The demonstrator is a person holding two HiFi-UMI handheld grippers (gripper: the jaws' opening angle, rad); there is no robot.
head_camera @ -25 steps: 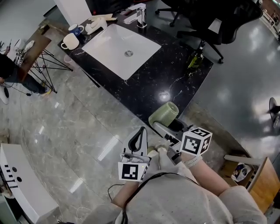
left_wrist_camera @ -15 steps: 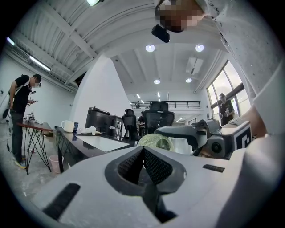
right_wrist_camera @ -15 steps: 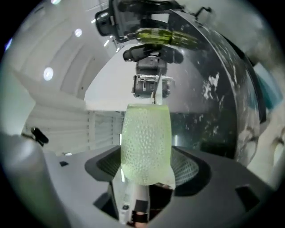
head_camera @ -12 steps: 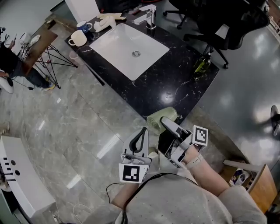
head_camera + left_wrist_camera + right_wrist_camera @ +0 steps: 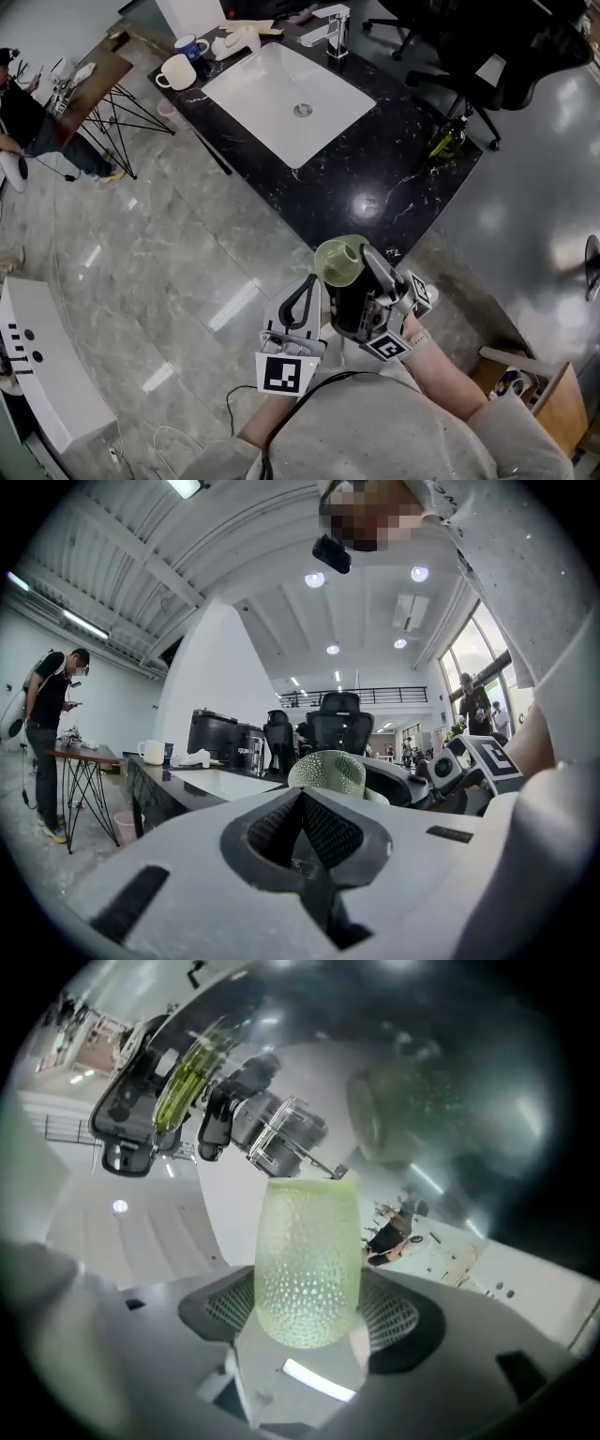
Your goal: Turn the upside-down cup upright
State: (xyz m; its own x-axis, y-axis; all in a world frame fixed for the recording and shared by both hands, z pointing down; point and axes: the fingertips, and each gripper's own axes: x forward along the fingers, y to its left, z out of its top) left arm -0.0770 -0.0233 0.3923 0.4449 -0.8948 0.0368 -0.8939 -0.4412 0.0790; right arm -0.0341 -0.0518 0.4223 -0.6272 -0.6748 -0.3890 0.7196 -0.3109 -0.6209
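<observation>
**Head view, lower centre.** We see the right tool (image 5: pixel 361 281) closed on the green cup (image 5: pixel 340 260), one jaw on each side of its dotted wall. The cup is held in the air at the near edge of the black marble surface (image 5: pixel 375 178), with its ringed open end turned up toward the camera. In the right gripper view the cup fills the middle of the frame. Its lower part sits between the two meshed pads (image 5: pixel 390 1312), which press on its sides, and the jaws stand wide, spanning the cup's width. Just left of the right tool we find the left tool (image 5: pixel 302 298), its jaws together with nothing between them. The left gripper view confirms the meeting tips and shows the cup just beyond them, slightly right of centre.

**Head view, upper part.** A white sink (image 5: pixel 281 98) is let into the surface, with a faucet (image 5: pixel 335 28) at its far rim. At the upper left corner of the surface stand a white mug (image 5: pixel 176 72) and a blue mug (image 5: pixel 192 45), close together. A bottle (image 5: pixel 448 139) of yellow-green liquid stands near the right edge of the surface, well apart from the cup. A black office chair (image 5: pixel 506 47) occupies the upper right.
</observation>
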